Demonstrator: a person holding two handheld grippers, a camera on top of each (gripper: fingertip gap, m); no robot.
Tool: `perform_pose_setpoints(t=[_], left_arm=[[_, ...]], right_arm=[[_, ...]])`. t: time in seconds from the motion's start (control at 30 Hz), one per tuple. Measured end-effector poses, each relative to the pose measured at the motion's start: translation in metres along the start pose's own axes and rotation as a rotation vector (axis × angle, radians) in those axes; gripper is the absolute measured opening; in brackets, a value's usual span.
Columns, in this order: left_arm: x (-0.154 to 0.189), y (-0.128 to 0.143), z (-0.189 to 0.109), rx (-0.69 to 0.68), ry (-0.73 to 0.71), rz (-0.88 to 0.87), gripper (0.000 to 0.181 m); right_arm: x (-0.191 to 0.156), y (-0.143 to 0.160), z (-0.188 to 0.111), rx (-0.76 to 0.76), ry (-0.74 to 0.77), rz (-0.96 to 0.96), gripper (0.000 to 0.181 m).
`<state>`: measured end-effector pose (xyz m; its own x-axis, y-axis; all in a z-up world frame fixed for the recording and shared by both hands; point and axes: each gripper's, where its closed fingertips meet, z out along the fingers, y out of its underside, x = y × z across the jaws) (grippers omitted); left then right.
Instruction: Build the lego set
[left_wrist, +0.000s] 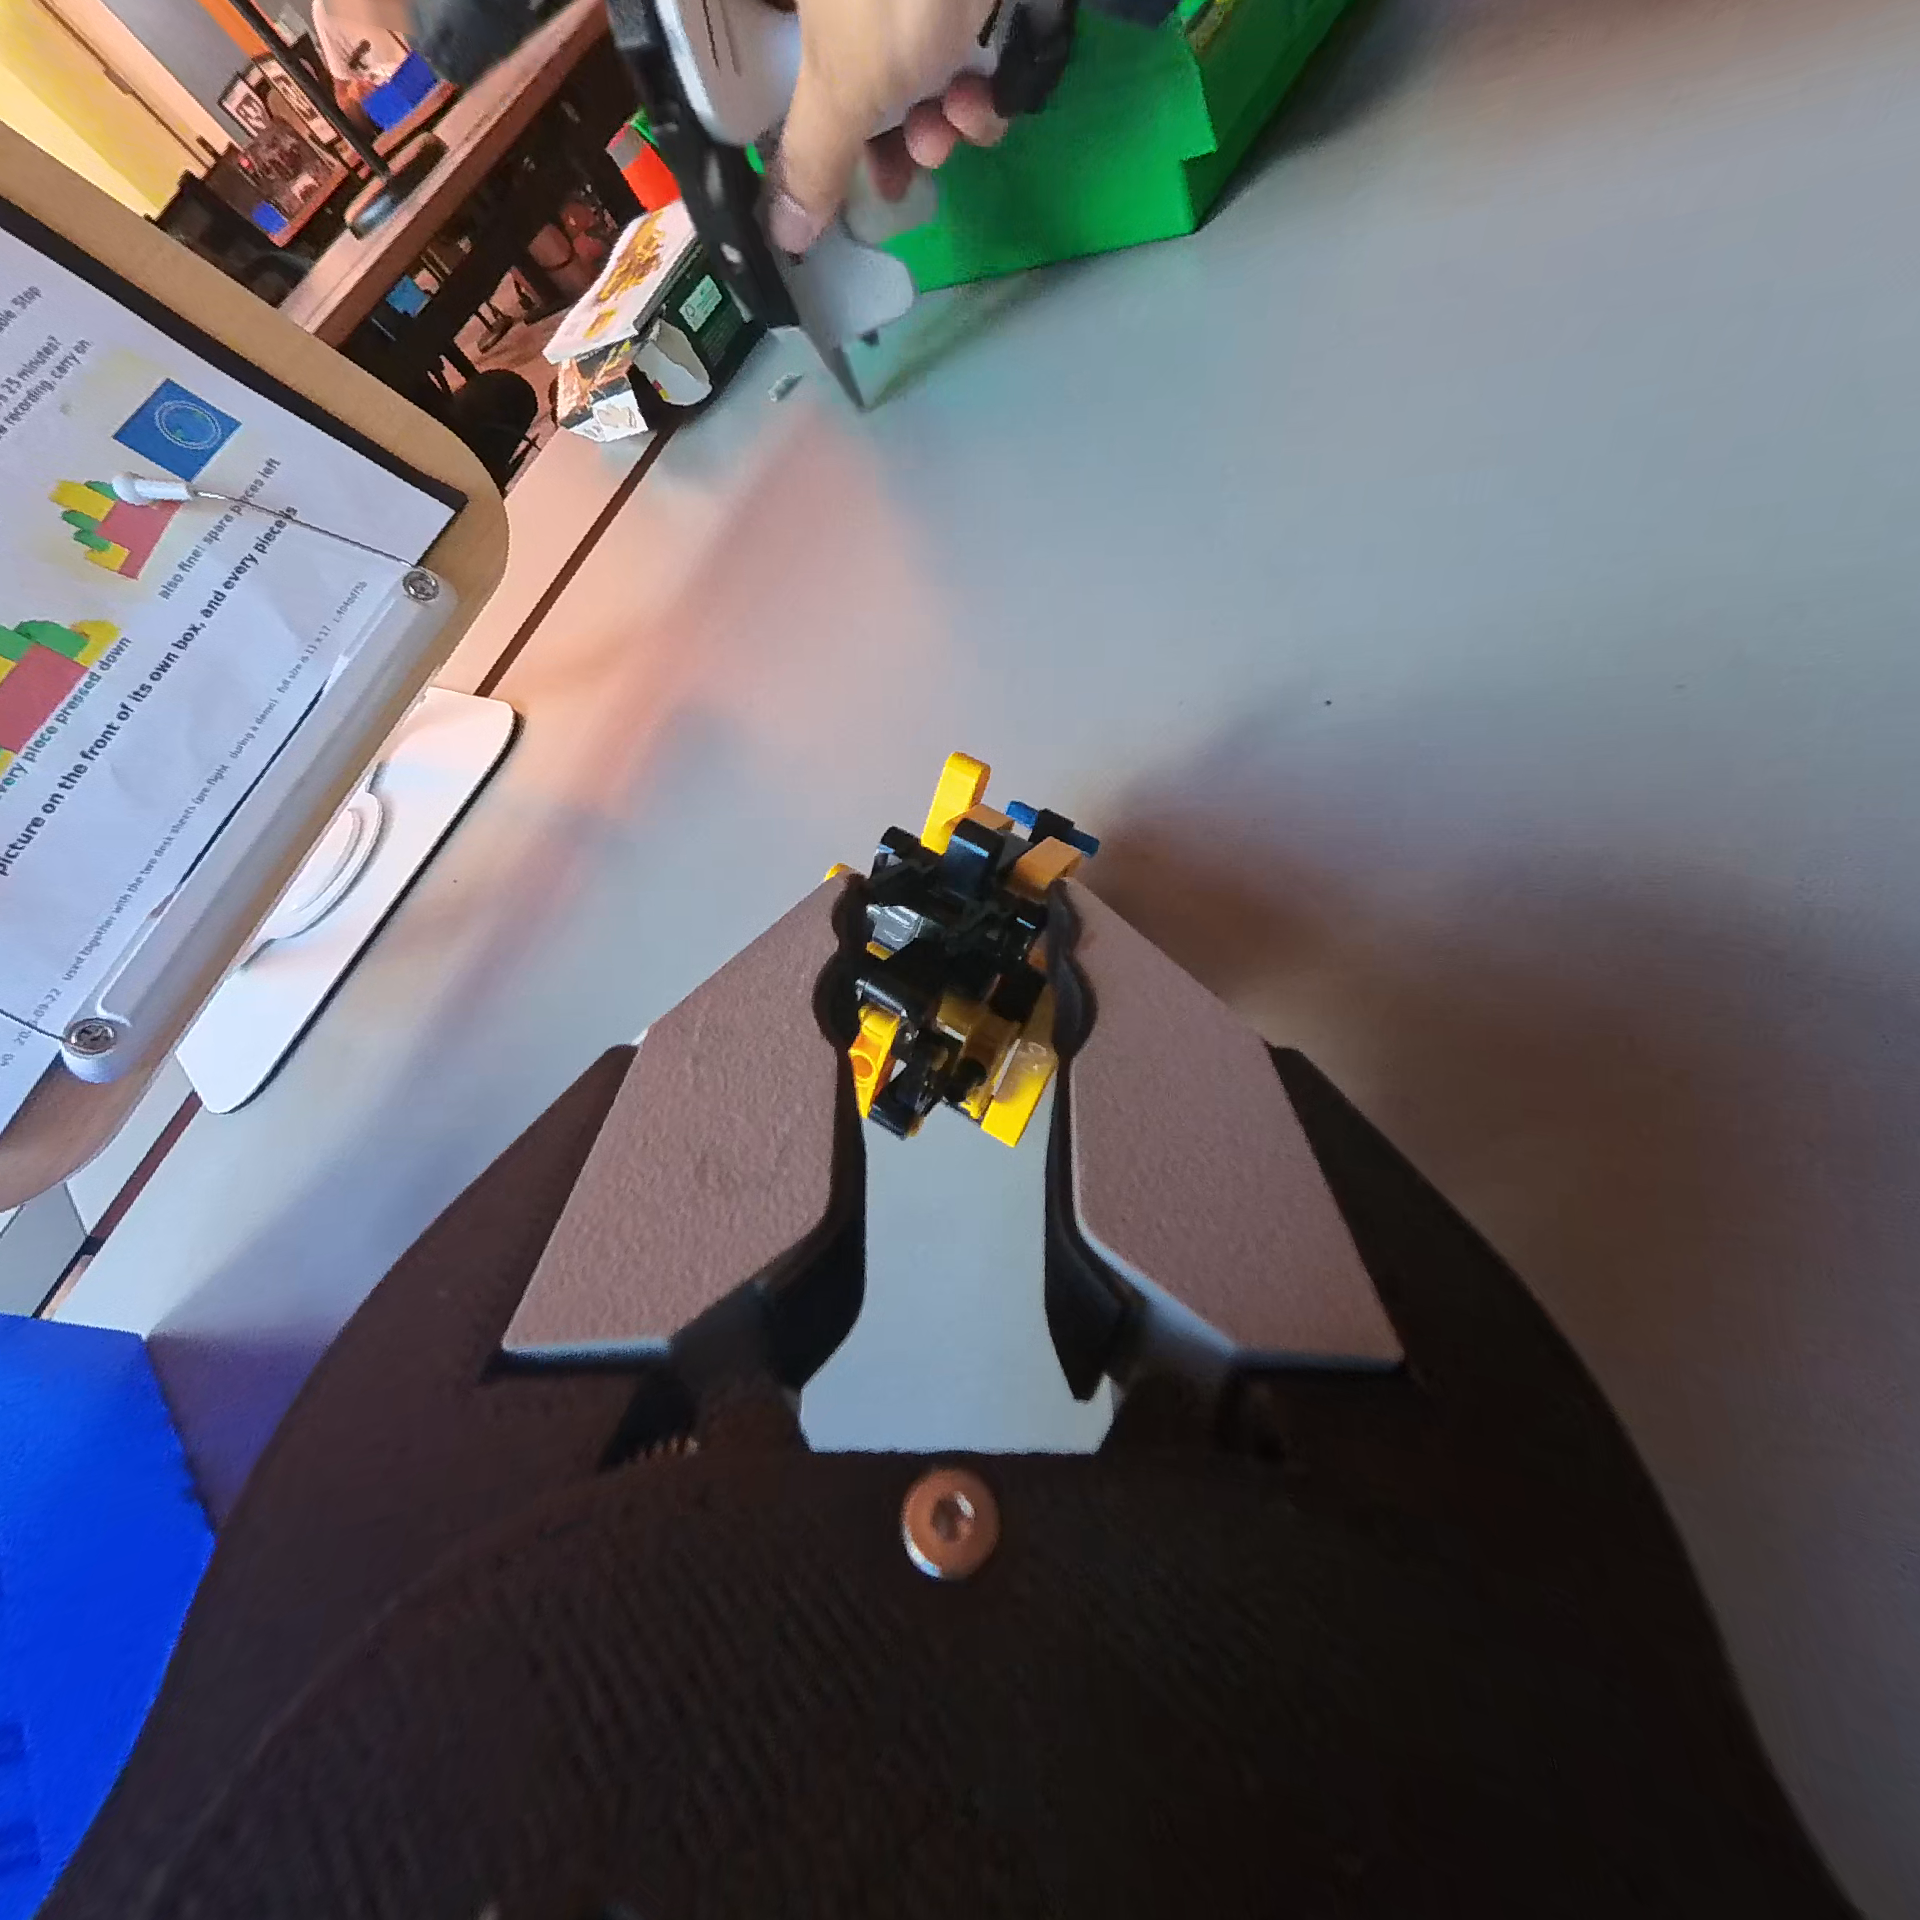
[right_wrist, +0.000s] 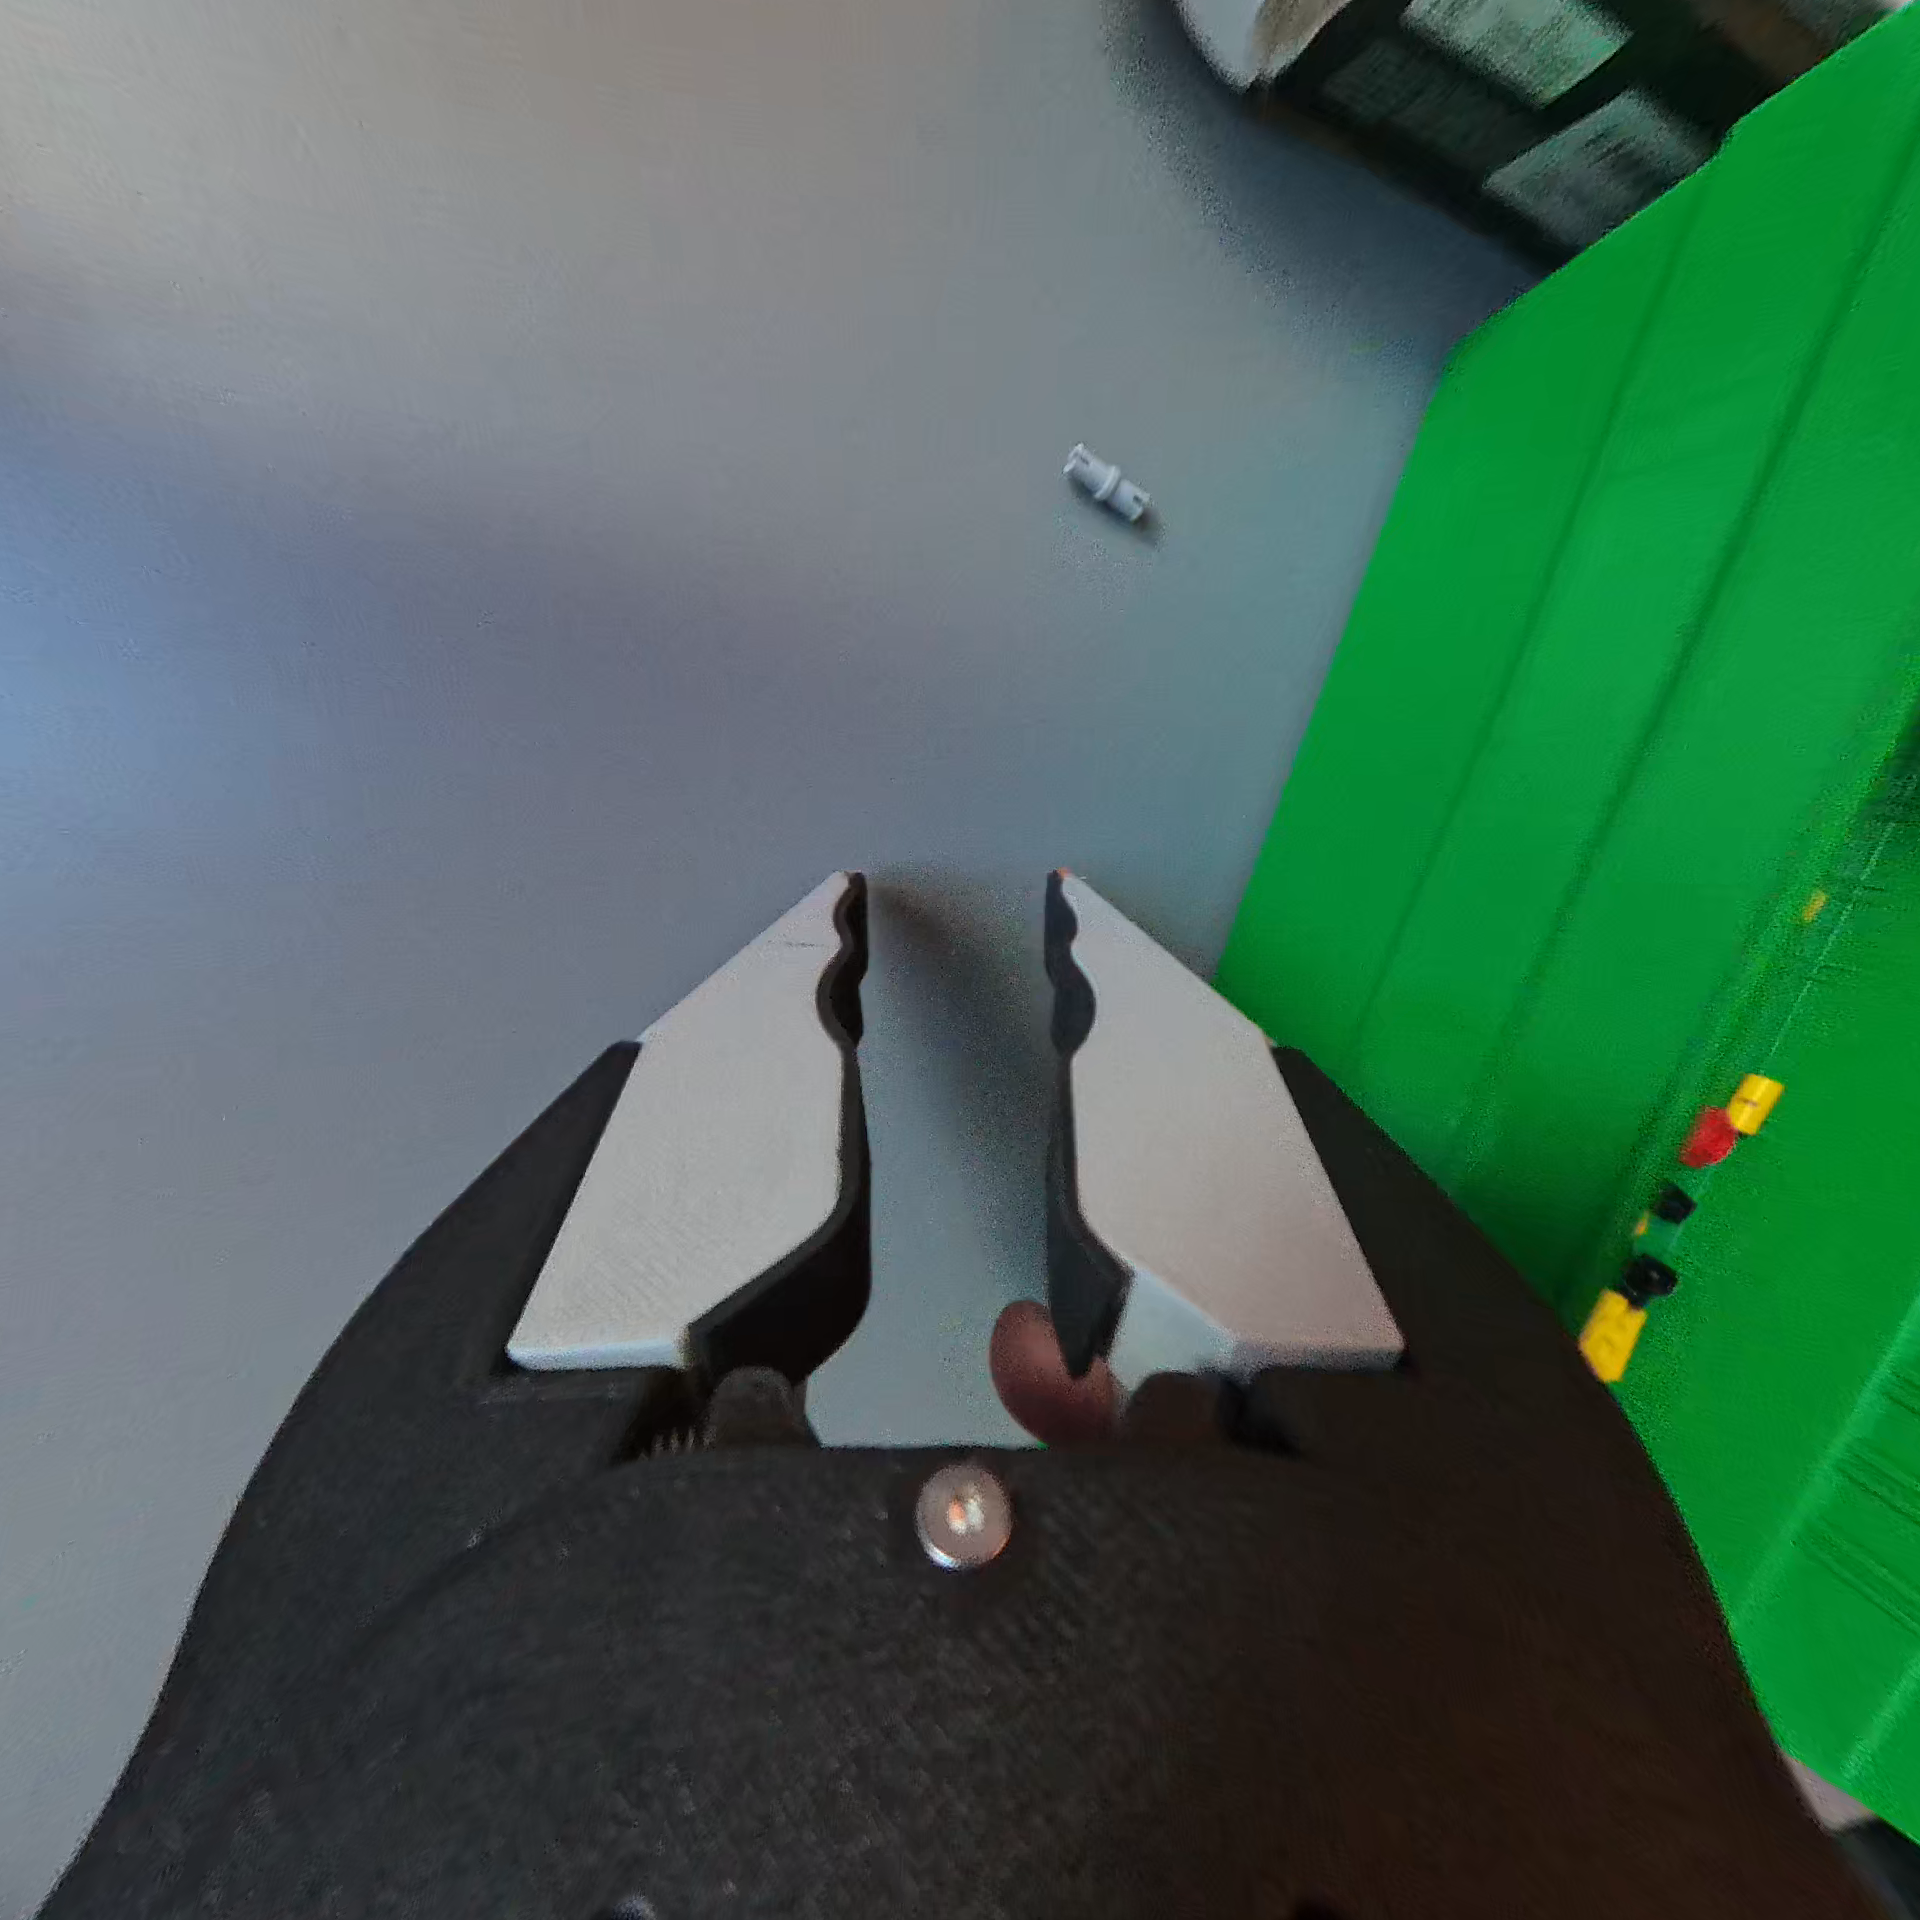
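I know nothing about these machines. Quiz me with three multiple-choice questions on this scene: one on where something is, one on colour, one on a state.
1. Where does the small grey pin lie?
A. on the table beside the green tray
B. inside the tray
C. between the right gripper's fingers

2. What are the main colours of the lego model?
A. red and white
B. yellow and black
C. green and grey

3. How is the right gripper?
A. shut on a brick
B. shut and empty
C. open and empty

Answers: 1 A, the pin rests on the bare table left of the green tray. 2 B, the left gripper clamps it. 3 C, a gap shows between its fingers.
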<state>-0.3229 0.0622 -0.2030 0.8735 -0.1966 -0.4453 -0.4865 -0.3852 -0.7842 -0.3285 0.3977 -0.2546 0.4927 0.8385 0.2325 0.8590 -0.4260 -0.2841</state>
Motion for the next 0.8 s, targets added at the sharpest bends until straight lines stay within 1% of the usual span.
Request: perform_pose_setpoints(t=[0.03, 0.1, 0.17, 0.23, 0.27, 0.33, 0.37, 0.4, 0.43, 0.5, 0.57, 0.73, 0.8], left_arm=[[0.001, 0.0, 0.0, -0.002, 0.003, -0.001, 0.031], [0.002, 0.002, 0.001, -0.009, 0.006, 0.003, 0.031], [0.003, 0.002, 0.002, -0.011, 0.008, 0.004, 0.031], [0.002, 0.002, 0.001, -0.01, 0.005, 0.005, 0.031], [0.0, 0.002, 0.001, -0.012, 0.0, 0.002, 0.031], [-0.002, 0.004, 0.001, -0.017, 0.002, -0.01, 0.031], [-0.002, 0.004, 0.001, -0.016, 0.004, -0.015, 0.031], [-0.002, 0.004, 0.001, -0.016, 0.005, -0.018, 0.031], [-0.002, 0.004, 0.002, -0.017, 0.006, -0.02, 0.031], [-0.001, 0.003, 0.002, -0.016, 0.016, -0.026, 0.031], [0.001, 0.002, 0.002, -0.012, 0.026, -0.021, 0.031], [0.002, -0.001, 0.001, -0.005, 0.028, -0.016, 0.031], [0.0, 0.0, 0.0, -0.005, 0.023, -0.025, 0.031]], right_arm=[[0.003, -0.008, -0.003, 0.025, -0.003, 0.018, 0.036], [0.006, -0.026, -0.007, 0.083, -0.025, 0.052, 0.052], [0.01, -0.046, -0.005, 0.132, -0.025, 0.071, 0.052], [0.013, -0.069, 0.002, 0.18, -0.027, 0.069, 0.055], [0.019, -0.079, 0.007, 0.198, -0.005, 0.078, 0.048], [0.047, -0.098, 0.016, 0.242, 0.123, 0.123, 0.026], [0.056, -0.104, 0.023, 0.249, 0.152, 0.143, 0.026], [0.063, -0.105, 0.033, 0.226, 0.16, 0.172, 0.03], [0.066, -0.108, 0.041, 0.21, 0.149, 0.202, 0.03], [0.067, -0.121, 0.051, 0.231, 0.109, 0.232, 0.031], [0.069, -0.126, 0.054, 0.223, 0.126, 0.231, 0.026], [0.067, -0.126, 0.058, 0.204, 0.136, 0.196, 0.027], [0.065, -0.124, 0.058, 0.19, 0.113, 0.21, 0.02]])
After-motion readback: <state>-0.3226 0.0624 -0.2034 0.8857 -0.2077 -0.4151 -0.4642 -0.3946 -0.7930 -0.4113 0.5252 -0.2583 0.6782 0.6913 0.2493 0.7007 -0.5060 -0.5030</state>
